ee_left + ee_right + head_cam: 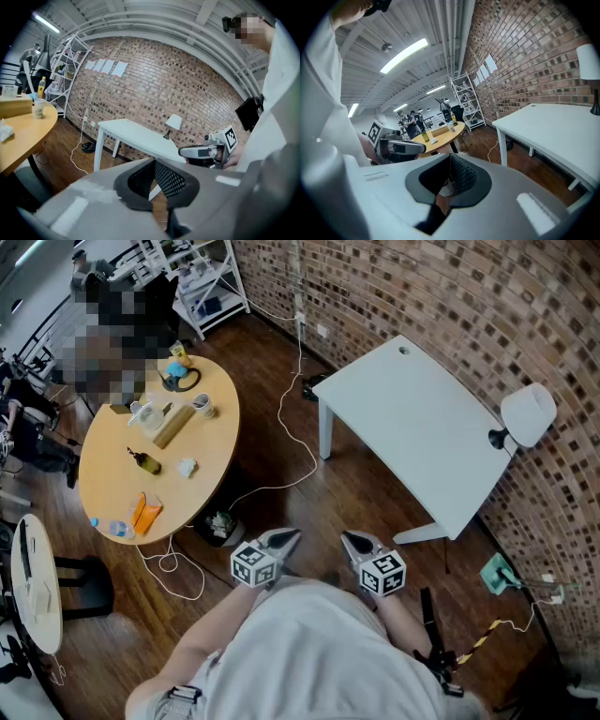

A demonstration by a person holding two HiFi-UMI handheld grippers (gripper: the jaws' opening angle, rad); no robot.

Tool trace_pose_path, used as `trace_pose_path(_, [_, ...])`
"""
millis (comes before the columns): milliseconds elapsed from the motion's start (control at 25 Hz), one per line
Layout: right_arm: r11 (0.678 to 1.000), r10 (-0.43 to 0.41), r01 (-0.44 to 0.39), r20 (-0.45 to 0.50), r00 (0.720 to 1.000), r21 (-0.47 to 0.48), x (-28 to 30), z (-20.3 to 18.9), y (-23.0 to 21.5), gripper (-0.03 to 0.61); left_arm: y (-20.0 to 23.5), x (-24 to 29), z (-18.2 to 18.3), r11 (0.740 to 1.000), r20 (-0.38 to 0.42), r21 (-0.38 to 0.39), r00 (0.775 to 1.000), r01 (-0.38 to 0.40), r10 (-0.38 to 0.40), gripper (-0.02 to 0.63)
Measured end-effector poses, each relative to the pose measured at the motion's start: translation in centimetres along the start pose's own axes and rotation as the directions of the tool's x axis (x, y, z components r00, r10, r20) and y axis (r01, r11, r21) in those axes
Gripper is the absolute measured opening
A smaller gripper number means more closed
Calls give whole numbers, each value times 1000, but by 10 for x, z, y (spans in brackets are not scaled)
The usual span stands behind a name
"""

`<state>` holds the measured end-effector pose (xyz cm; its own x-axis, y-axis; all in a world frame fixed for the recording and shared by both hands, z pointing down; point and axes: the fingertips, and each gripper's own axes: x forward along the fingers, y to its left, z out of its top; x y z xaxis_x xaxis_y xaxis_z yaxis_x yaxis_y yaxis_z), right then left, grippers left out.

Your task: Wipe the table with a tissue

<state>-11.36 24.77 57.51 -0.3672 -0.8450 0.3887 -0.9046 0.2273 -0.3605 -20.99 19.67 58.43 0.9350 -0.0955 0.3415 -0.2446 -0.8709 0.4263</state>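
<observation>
1. Left gripper (153, 180): jaws pressed together, nothing between them. Held low, just ahead of the person's torso (319, 652), tipped slightly down.
2. Right gripper (450, 177): jaws together too, empty. It sits beside the left one without touching it, at the same slight downward tilt.
3. Both hang over the wood floor (366, 493), well apart from either table.
4. Bin (220, 524) stands on the floor under the near edge of the round table (112, 465).
5. Round table is ahead-left. The tissue (187, 466) lies crumpled on it towards the right side, with neither gripper near it.
6. Also on that top: bottle (145, 462) lying near the tissue, orange packet (145, 512) at the near edge, box (174, 425) and cup (203, 406) further back.
7. White table (412, 427) is ahead-right, with a white lamp (527, 413) at its right end.
8. Brick wall (450, 296) runs behind the white table. A white shelf (211, 282) stands in the far corner.
</observation>
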Motion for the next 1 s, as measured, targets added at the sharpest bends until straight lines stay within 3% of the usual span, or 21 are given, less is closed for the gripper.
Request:
trace_pose_path(600, [998,-33,32,-35,999,-45,129,62,64,9,134,-89,48,999,61,-33,998,-22,24,3])
trace_pose_path(1000, [996,-66,63,-39,997,-68,197,85,99,9,199,-152,52,998,75,-63,997,-23,28,3])
